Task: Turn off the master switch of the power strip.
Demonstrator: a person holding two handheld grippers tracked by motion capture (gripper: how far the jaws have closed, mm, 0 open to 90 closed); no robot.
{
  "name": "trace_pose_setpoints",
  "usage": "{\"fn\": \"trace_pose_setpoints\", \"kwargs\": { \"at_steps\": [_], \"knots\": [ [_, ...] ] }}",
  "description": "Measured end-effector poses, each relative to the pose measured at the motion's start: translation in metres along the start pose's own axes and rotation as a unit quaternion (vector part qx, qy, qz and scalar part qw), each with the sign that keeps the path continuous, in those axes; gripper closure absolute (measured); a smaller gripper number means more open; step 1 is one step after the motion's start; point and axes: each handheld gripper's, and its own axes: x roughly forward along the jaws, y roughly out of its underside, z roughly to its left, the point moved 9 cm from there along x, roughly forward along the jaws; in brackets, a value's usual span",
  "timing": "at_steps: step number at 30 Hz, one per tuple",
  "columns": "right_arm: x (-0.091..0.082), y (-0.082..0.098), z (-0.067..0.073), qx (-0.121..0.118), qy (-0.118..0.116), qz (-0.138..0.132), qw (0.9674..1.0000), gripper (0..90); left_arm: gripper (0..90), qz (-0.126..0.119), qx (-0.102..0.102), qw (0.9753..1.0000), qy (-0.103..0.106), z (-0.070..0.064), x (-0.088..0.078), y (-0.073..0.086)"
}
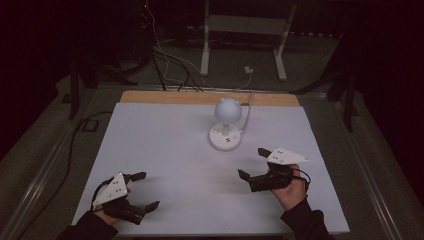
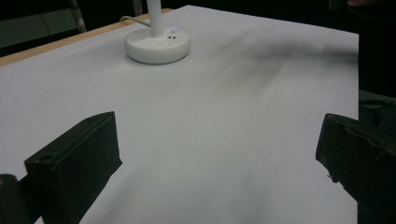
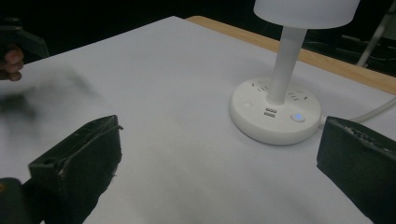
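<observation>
A white desk lamp (image 1: 227, 122) stands on the white table top (image 1: 165, 145), right of centre toward the back, with a round base (image 2: 157, 44) that carries sockets, USB ports and a small blue-lit button (image 3: 296, 117). My left gripper (image 1: 148, 190) rests near the front left edge, open, with nothing between its black jaws (image 2: 219, 163). Held by a hand at the front right, my right gripper (image 1: 253, 163) is open too and points at the lamp base (image 3: 275, 112), a short way off.
A white cable (image 1: 248, 107) runs from the lamp base over the wooden back edge (image 1: 200, 97). Beyond the table are a white frame stand (image 1: 245, 30) and loose cables on a dark floor. The other hand (image 3: 11, 58) shows far left in the right gripper view.
</observation>
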Motion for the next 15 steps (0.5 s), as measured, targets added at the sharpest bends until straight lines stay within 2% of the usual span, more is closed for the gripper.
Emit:
{"fn": "trace_pose_setpoints", "kwargs": {
  "at_steps": [15],
  "knots": [
    [0.020,-0.009,-0.015,0.008,0.010,0.002,0.9999,0.0,0.3,0.000,0.002,1.0000,0.002,-0.001,0.000,0.000]
  ]
}}
